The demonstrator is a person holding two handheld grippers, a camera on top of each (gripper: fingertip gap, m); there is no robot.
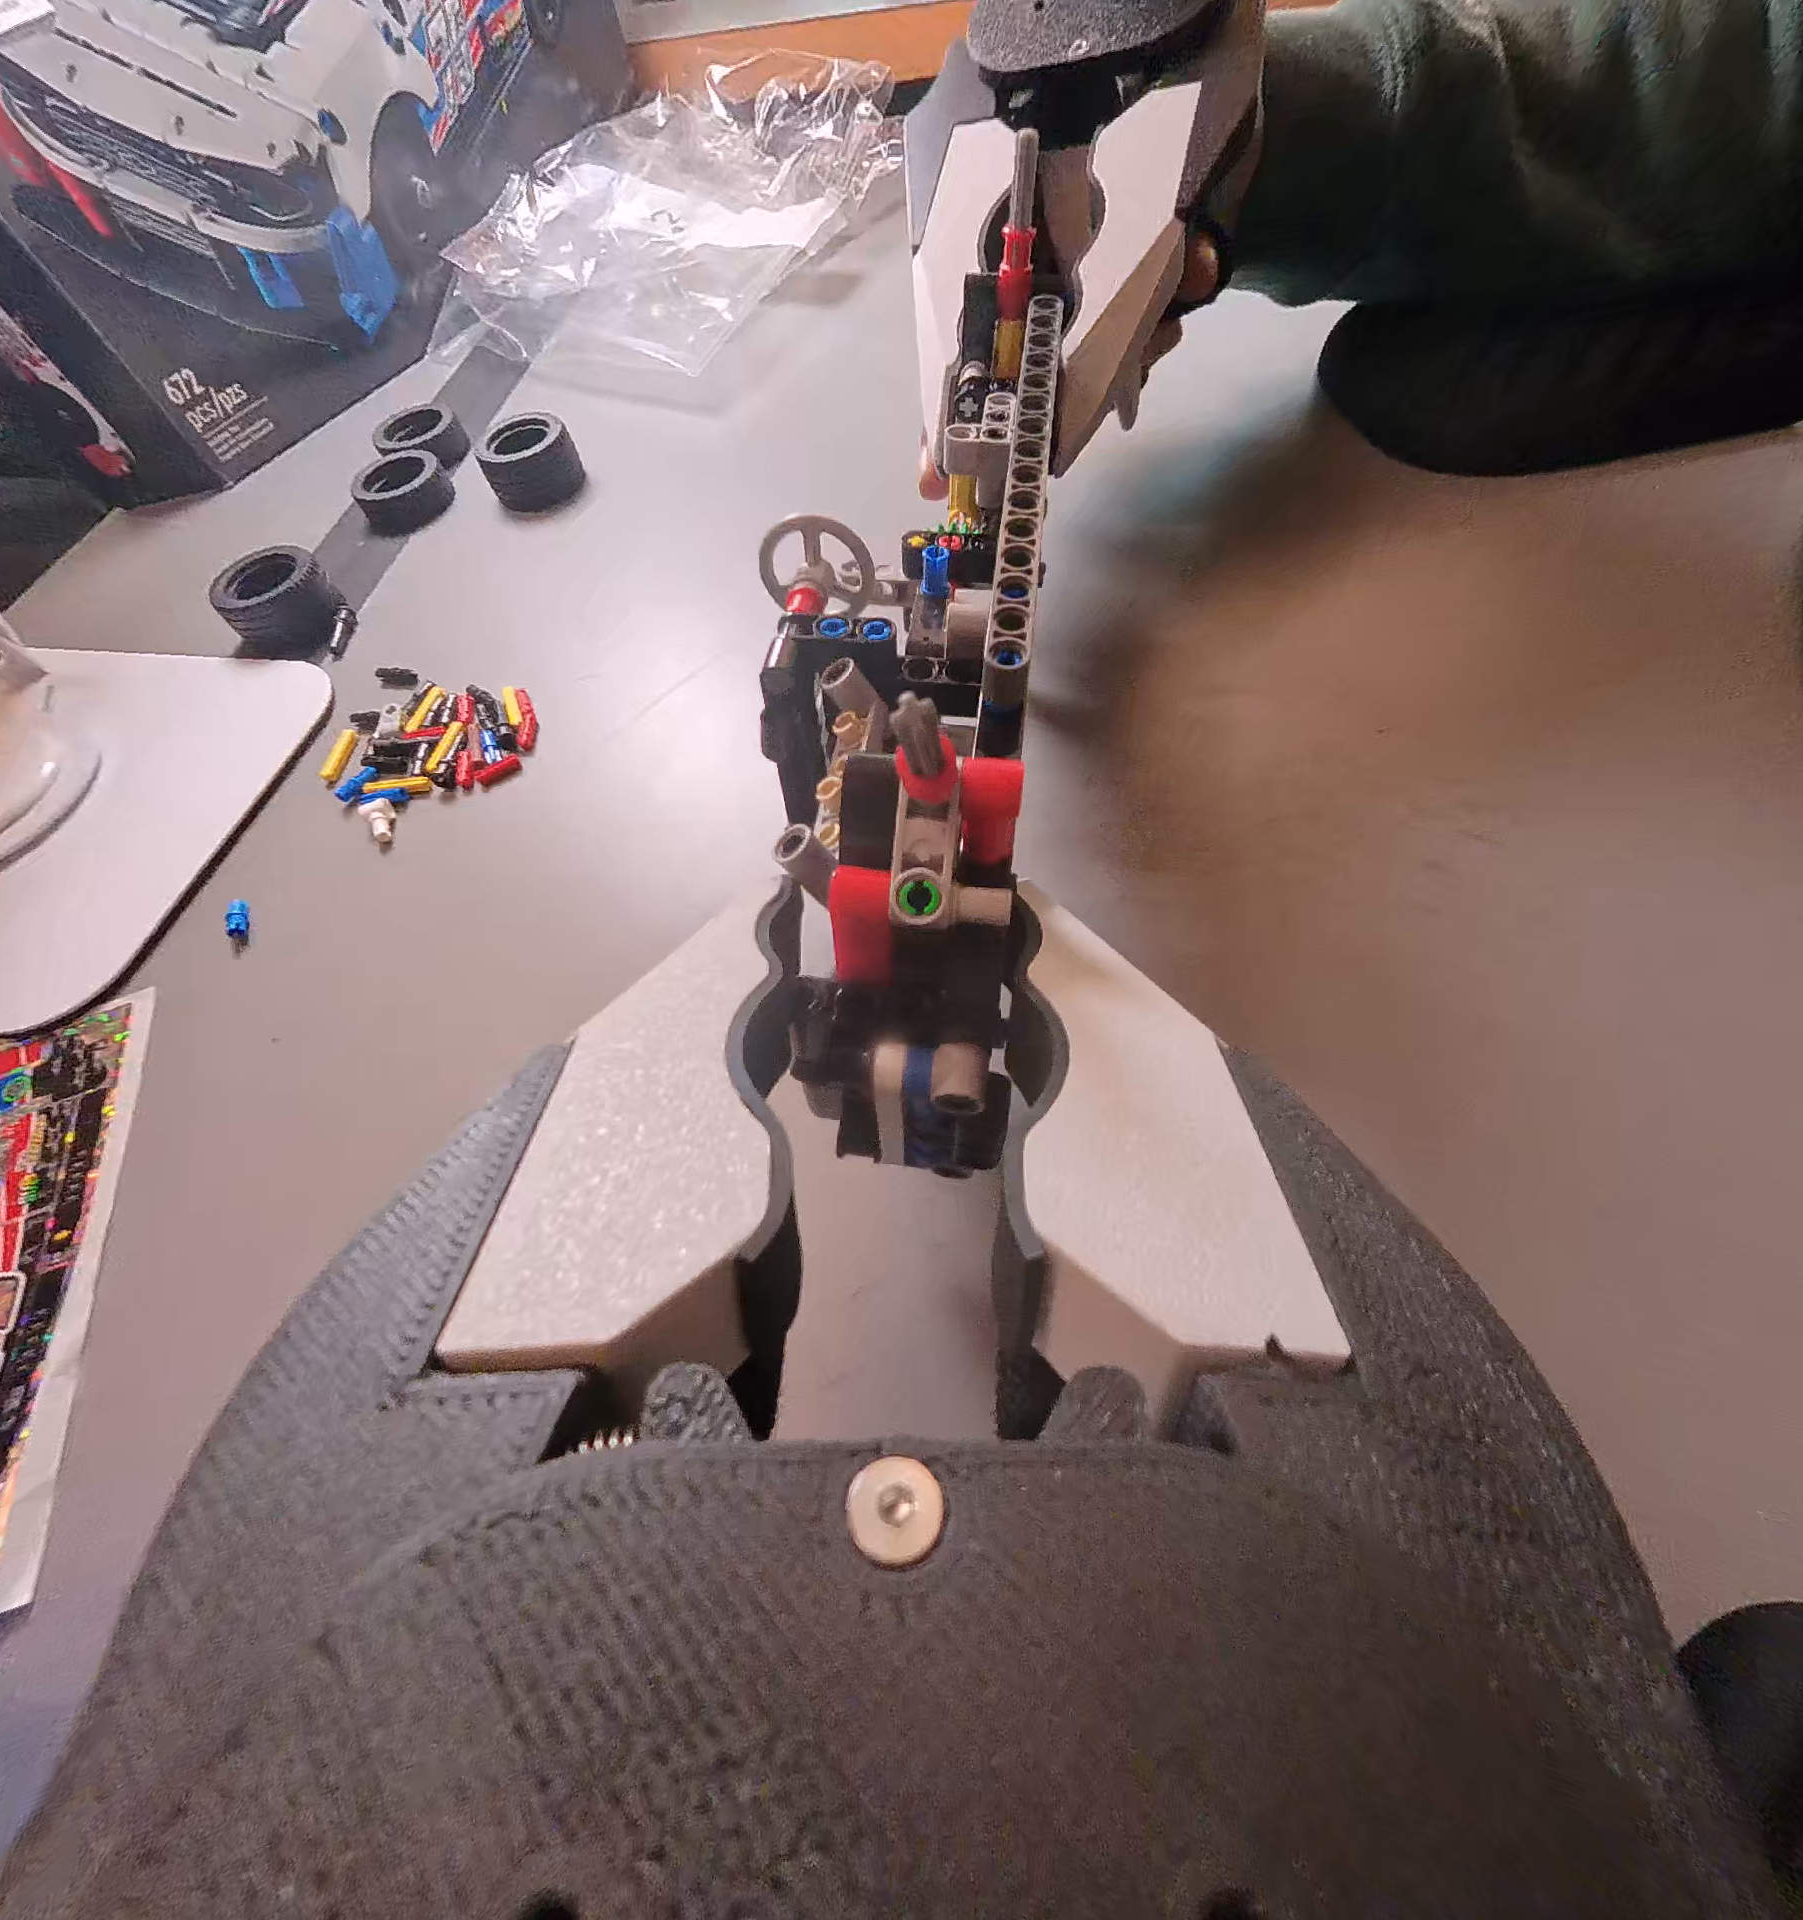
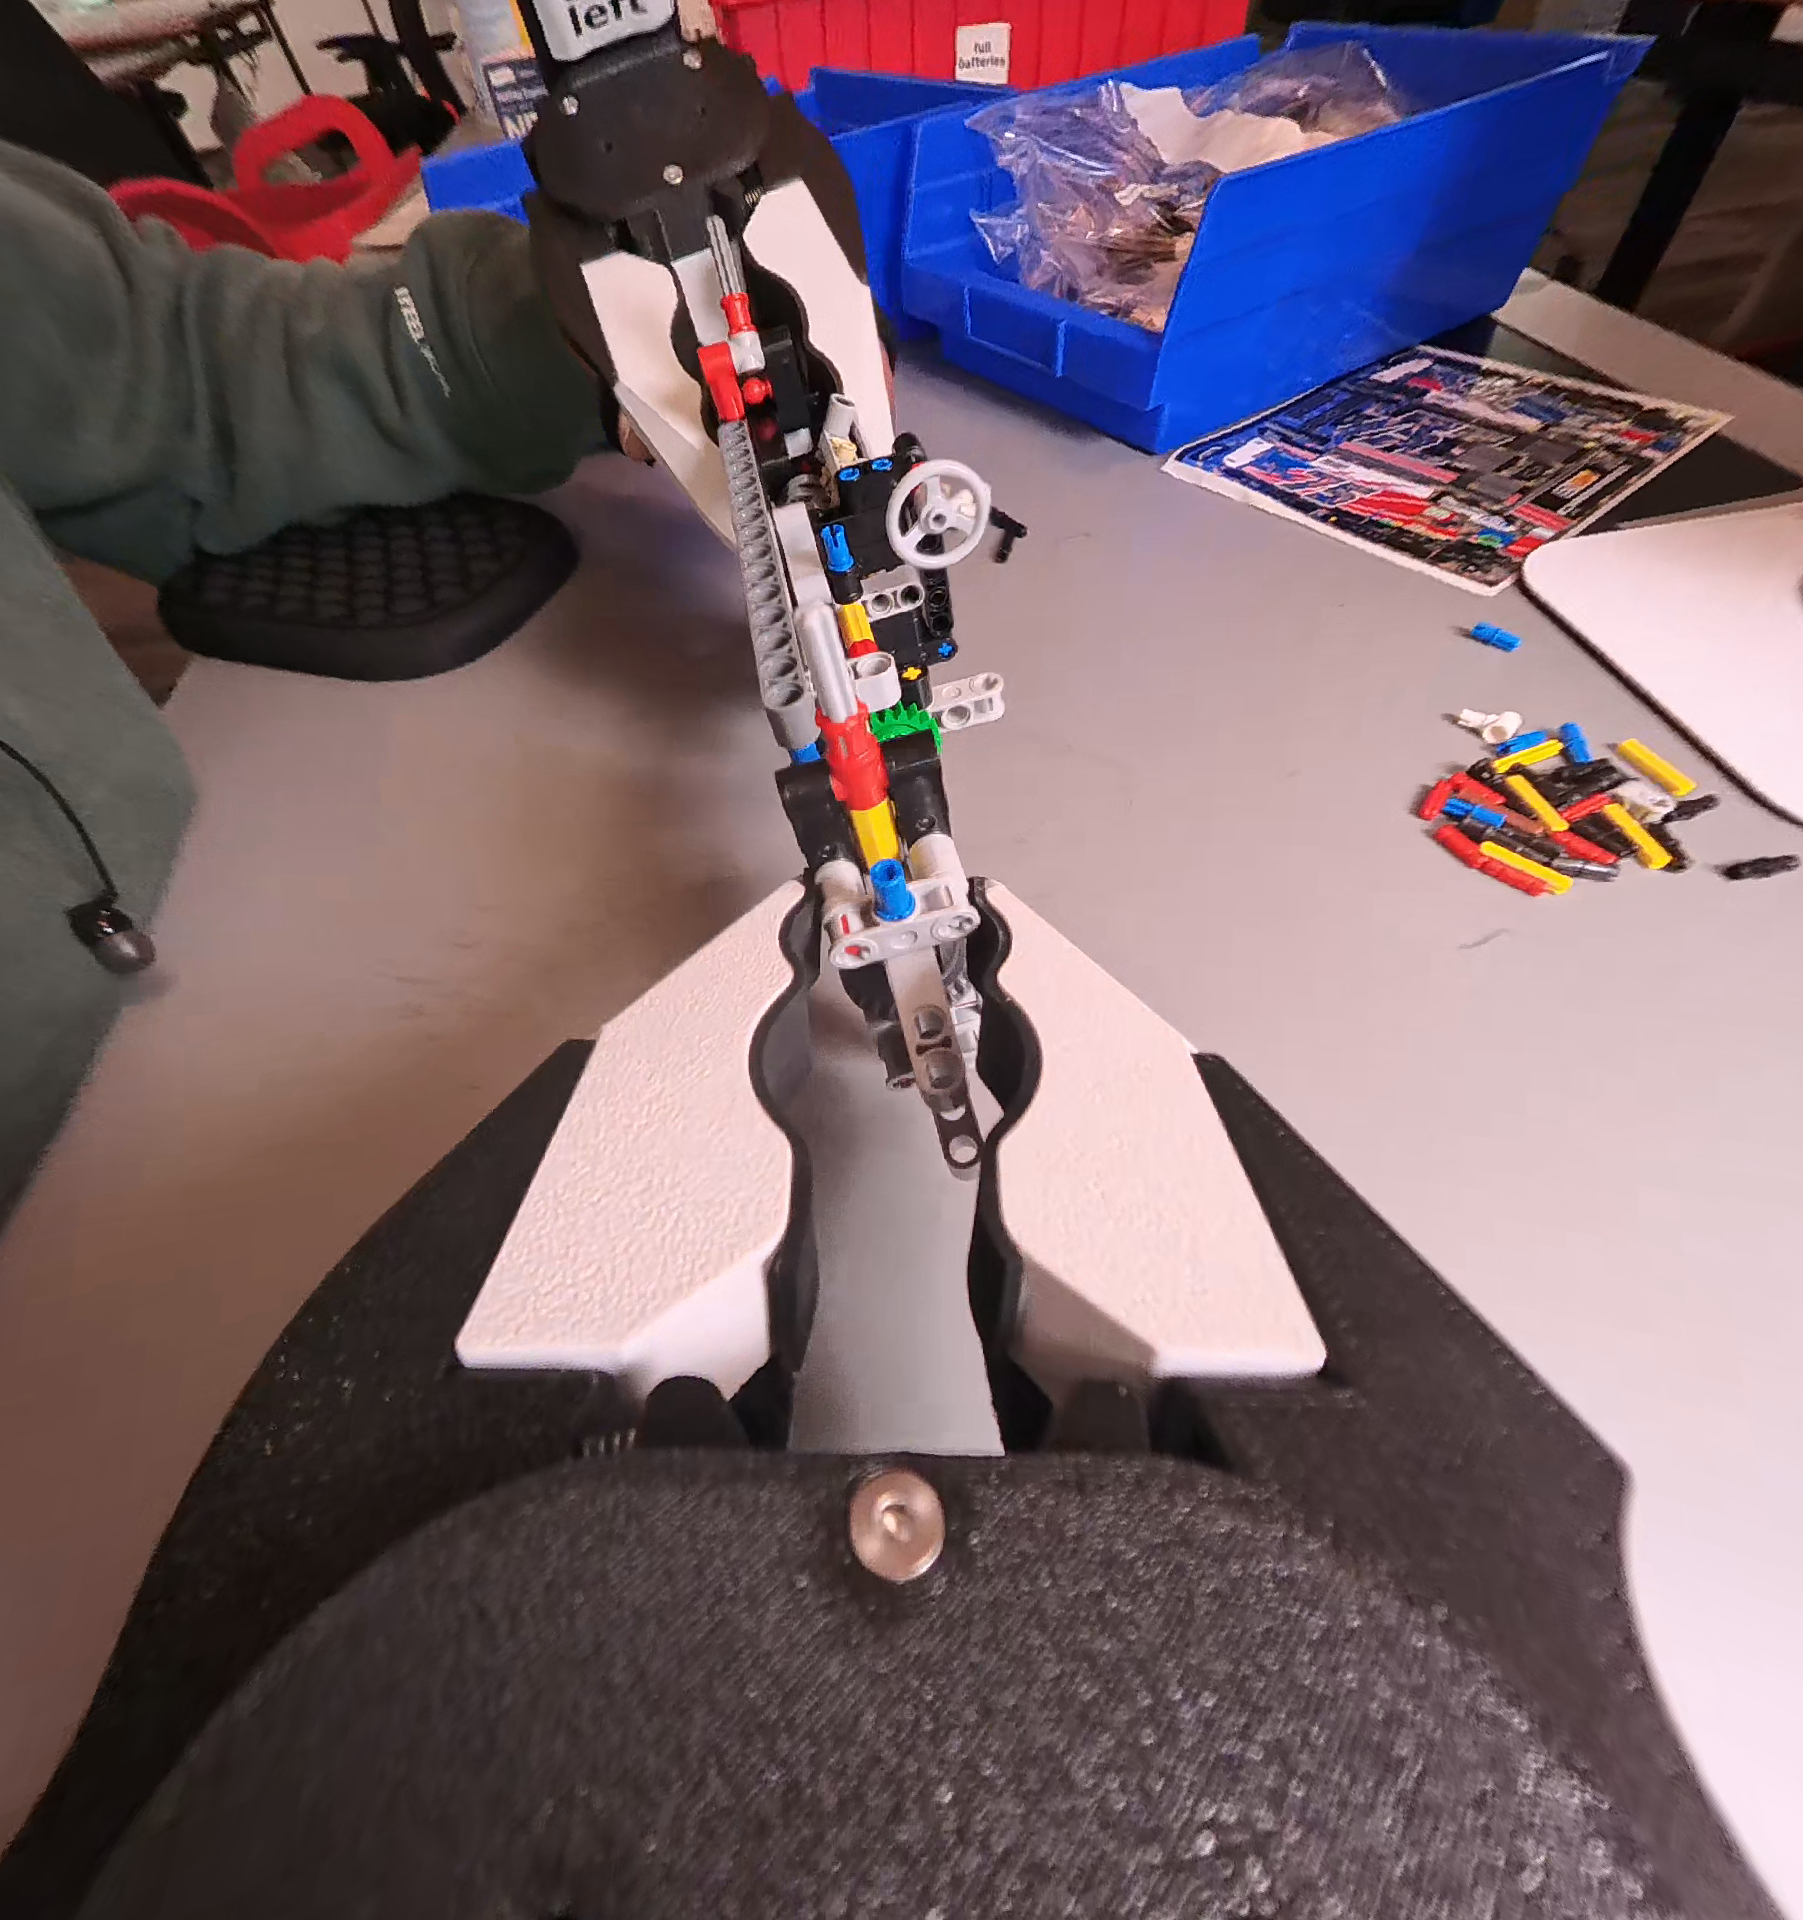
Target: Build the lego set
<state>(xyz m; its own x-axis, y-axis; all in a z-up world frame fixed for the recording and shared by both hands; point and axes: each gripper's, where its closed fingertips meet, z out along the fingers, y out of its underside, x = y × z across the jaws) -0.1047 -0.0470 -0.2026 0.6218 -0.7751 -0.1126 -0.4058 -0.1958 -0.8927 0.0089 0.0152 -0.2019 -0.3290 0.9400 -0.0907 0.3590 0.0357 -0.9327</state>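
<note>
In the left wrist view, the left tool [image 1: 902, 935] is closed most of the way onto the near end of the lego assembly [image 1: 918, 727], its white fingers [image 1: 668, 1122] pressing the black and red parts from both sides. The assembly is held clear above the grey desk [image 1: 1396, 935], a long build with a grey steering wheel [image 1: 819, 551] on its left side. The right tool [image 1: 1022, 457] clamps its far end. Four black tyres [image 1: 528, 457] lie on the desk near the set's box [image 1: 180, 260], with one pile of small pins [image 1: 440, 743], one stray blue pin [image 1: 237, 920], a clear bag [image 1: 668, 239] and a sticker sheet [image 1: 14, 1278].

In the right wrist view, the right tool [image 2: 897, 914] is narrowed onto the assembly's near grey end [image 2: 902, 925]. The left tool [image 2: 762, 457] grips the opposite end. Two blue bins [image 2: 1292, 260] stand behind; one holds bags.
</note>
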